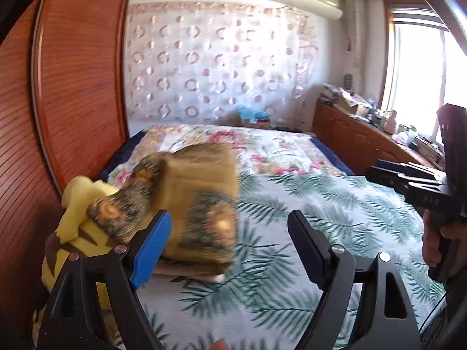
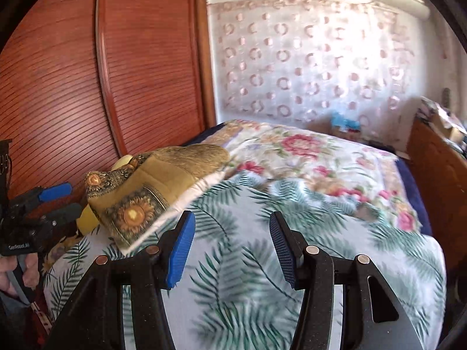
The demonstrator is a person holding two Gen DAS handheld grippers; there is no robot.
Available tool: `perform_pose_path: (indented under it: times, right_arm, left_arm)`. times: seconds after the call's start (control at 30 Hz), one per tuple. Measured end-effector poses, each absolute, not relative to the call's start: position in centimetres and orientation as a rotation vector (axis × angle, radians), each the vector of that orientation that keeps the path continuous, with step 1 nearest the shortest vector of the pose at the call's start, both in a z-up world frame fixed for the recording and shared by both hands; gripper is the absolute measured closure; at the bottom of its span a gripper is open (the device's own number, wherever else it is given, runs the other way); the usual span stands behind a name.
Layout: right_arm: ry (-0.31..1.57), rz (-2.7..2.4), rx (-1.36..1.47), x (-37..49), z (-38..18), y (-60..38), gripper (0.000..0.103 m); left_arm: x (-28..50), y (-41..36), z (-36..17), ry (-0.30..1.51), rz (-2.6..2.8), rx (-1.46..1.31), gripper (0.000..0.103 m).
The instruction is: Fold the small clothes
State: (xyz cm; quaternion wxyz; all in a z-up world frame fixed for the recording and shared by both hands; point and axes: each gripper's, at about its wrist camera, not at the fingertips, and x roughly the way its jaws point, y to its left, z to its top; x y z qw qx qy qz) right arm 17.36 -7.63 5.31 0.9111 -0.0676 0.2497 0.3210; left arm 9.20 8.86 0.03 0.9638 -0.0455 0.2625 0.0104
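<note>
- Folded sunflower-print cloth [image 2: 151, 192] lies on the bed [image 2: 262, 262], beside a yellow plush toy [image 1: 78, 204] and the wooden wardrobe [image 2: 87, 73].
- Left hand-held gripper [image 1: 230, 245] and right hand-held gripper [image 2: 230, 248]: both released, nothing between their jaws.

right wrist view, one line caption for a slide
Open right claw above the palm-print sheet, folded sunflower cloth lying to its left.

palm-print bedspread [image 2: 248, 277] lies clear ahead; folded sunflower cloths [image 2: 151, 192] and wardrobe [image 2: 58, 87] block the left.
</note>
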Motion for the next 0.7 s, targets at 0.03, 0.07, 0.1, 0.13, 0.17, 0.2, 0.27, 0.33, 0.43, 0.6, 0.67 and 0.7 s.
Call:
perform_pose_path:
  times: [0.03, 0.07, 0.1, 0.13, 0.17, 0.2, 0.27, 0.33, 0.43, 0.6, 0.67, 0.7]
  right_arm:
    - [0.506, 0.65, -0.127, 16.5, 5.6, -8.4, 0.042]
    - [0.498, 0.641, -0.118, 15.6, 5.9, -9.0, 0.04]
    - [0.49, 0.621, -0.114, 14.8, 6.2, -9.6, 0.035]
    - [0.482, 0.595, -0.112, 14.0, 6.4, -10.2, 0.03]
    - [0.472, 0.572, -0.108, 13.2, 6.7, -10.7, 0.028]
    - [0.462, 0.553, -0.102, 12.5, 7.0, -10.9, 0.025]
    - [0.444, 0.526, -0.082, 11.1, 7.7, -11.8, 0.022]
    - [0.422, 0.494, -0.065, 9.6, 8.4, -12.6, 0.022]
    - [0.388, 0.439, -0.057, 7.5, 9.1, -13.1, 0.022]
    - [0.364, 0.393, -0.038, 4.7, 9.2, -13.2, 0.021]
    - [0.357, 0.378, -0.03, 3.7, 9.1, -13.4, 0.021]
    - [0.354, 0.369, -0.027, 3.2, 9.0, -13.5, 0.022]
  left_arm:
    - [9.1, 8.3, 0.3, 0.525, 0.011, -0.088, 0.021]
    - [9.1, 7.7, 0.7, 0.518, 0.001, -0.085, 0.021]
    - [9.0, 6.9, 1.1, 0.513, -0.008, -0.08, 0.021]
    - [8.9, 6.2, 1.5, 0.51, -0.016, -0.078, 0.021]
    - [8.9, 5.8, 1.8, 0.509, -0.028, -0.081, 0.021]
    - [9.0, 5.2, 2.2, 0.506, -0.039, -0.082, 0.021]
    - [9.0, 4.2, 2.8, 0.496, -0.05, -0.072, 0.021]
    - [9.1, 3.2, 3.4, 0.484, -0.054, -0.055, 0.021]
    - [9.0, 2.1, 4.1, 0.468, -0.065, -0.053, 0.021]
    - [8.8, 0.4, 5.2, 0.443, -0.051, -0.044, 0.021]
    - [8.6, -0.2, 5.6, 0.435, -0.053, -0.034, 0.021]
    - [8.6, -0.4, 5.9, 0.433, -0.054, -0.031, 0.021]
